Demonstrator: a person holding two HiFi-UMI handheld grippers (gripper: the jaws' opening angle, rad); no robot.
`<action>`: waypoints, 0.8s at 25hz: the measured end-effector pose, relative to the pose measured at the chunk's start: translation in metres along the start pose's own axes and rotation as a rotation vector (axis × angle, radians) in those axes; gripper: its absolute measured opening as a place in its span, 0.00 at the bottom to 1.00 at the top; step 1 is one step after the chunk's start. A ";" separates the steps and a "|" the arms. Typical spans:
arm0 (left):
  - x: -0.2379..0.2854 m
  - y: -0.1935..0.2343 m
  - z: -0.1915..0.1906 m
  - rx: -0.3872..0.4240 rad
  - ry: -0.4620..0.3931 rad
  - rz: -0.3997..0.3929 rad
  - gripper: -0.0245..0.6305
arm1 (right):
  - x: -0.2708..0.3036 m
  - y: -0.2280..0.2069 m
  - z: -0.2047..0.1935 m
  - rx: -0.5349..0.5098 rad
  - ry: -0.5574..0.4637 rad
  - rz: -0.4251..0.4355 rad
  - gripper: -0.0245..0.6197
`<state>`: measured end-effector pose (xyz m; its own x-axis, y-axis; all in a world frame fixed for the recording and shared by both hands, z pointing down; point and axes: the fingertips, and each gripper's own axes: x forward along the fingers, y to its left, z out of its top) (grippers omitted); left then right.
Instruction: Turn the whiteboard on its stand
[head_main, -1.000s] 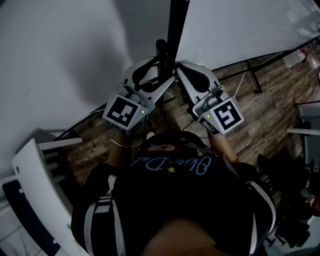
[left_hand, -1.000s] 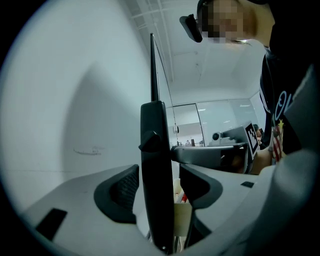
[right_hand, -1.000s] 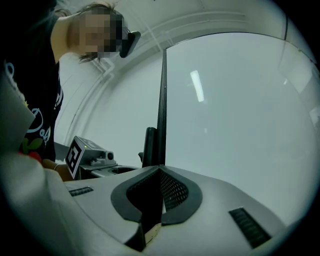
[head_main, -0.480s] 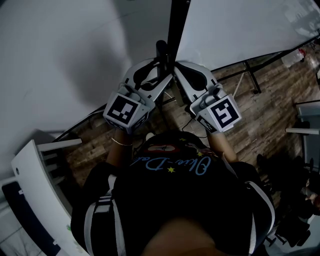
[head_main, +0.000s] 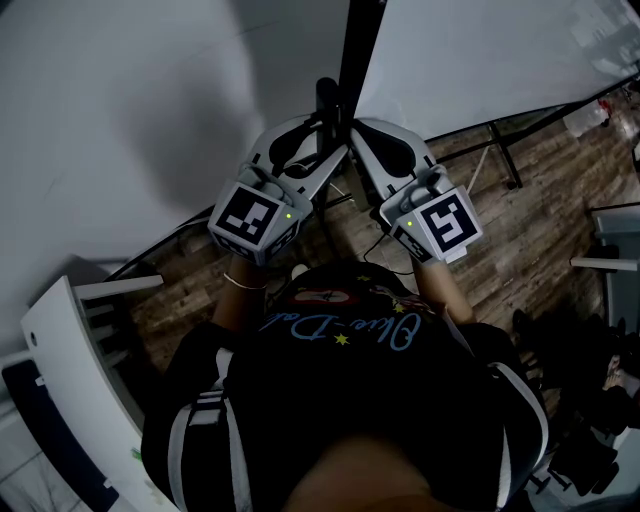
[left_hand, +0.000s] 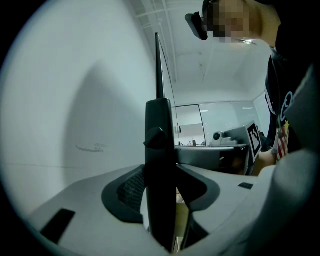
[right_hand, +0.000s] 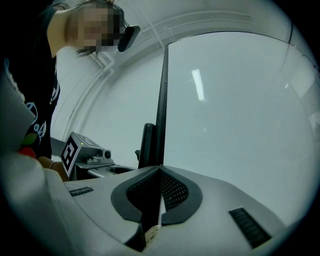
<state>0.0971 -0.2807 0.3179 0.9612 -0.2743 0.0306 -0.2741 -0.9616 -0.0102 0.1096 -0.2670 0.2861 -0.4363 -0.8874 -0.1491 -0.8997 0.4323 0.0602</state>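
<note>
The whiteboard (head_main: 480, 50) stands edge-on in front of me, its thin black frame edge (head_main: 358, 50) running up the head view. Beside that edge rises the stand's black post (head_main: 324, 100) with a small knob (left_hand: 156, 137). My left gripper (head_main: 318, 130) has this post (left_hand: 160, 165) between its jaws, both pads against it. My right gripper (head_main: 352, 140) is shut on the board's frame edge (right_hand: 162, 100), which rises straight out of its nearly closed jaws (right_hand: 159, 200). The left gripper view shows a white board face (left_hand: 75, 100) with faint marks.
The stand's black legs (head_main: 505, 155) spread over a wooden floor (head_main: 540, 230) to the right. A white piece of furniture (head_main: 70, 370) stands at the lower left, and dark clutter (head_main: 600, 400) lies at the lower right. My torso fills the bottom of the head view.
The left gripper's jaws have drawn in around the black post. The right gripper has shifted slightly left and up along the board's edge.
</note>
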 end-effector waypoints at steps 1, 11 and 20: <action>-0.001 0.001 0.000 -0.002 0.002 0.001 0.37 | 0.001 0.000 0.000 0.000 0.002 0.000 0.07; -0.012 0.003 0.004 -0.014 -0.011 0.013 0.36 | 0.005 0.011 0.002 0.005 -0.001 0.013 0.07; -0.022 0.008 0.004 -0.009 -0.005 0.026 0.36 | 0.011 0.020 0.001 0.018 -0.005 0.034 0.07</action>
<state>0.0735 -0.2824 0.3131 0.9538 -0.2995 0.0256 -0.2995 -0.9541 -0.0018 0.0870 -0.2684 0.2844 -0.4667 -0.8713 -0.1522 -0.8840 0.4651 0.0477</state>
